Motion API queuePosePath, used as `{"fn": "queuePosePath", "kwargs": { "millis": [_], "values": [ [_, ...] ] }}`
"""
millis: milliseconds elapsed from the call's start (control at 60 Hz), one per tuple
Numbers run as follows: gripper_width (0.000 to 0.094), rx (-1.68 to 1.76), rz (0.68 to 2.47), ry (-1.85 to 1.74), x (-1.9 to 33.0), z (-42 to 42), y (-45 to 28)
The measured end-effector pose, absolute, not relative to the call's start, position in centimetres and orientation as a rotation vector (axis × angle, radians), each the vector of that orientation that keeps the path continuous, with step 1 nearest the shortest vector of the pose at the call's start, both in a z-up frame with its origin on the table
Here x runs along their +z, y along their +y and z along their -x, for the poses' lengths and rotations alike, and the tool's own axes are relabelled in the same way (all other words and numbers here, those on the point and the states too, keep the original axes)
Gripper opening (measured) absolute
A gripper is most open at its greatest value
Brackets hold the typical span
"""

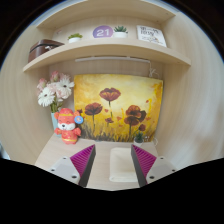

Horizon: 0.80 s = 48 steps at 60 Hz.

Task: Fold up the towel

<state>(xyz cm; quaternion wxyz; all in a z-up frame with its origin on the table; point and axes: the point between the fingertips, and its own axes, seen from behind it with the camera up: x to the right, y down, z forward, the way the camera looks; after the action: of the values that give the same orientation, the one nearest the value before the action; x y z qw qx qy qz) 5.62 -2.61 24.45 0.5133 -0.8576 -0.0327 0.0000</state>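
A pale cream towel (121, 163), folded into a small rectangle, lies flat on the light tabletop (62, 148). It sits between my two fingers, nearer the right one. My gripper (113, 160) is open, with the purple pads (83, 157) standing well apart and a gap beside the towel on the left. Nothing is held.
A yellow painting of dark red flowers (117, 108) leans against the wall beyond the towel. A small orange figure (67, 127) and a vase of white flowers (50, 95) stand at the left. Two wall shelves (105, 50) above hold small plants, a purple sign and a card.
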Motion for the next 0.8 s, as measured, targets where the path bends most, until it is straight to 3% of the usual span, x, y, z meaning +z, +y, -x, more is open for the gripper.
{"fn": "queuePosePath", "kwargs": {
  "millis": [383,800],
  "values": [
    [0.0703,-0.02,2.059,-0.064,24.7,-1.6,-14.8],
    [0.0702,0.0,2.044,-0.067,26.0,0.0,-19.6]
  ]
}}
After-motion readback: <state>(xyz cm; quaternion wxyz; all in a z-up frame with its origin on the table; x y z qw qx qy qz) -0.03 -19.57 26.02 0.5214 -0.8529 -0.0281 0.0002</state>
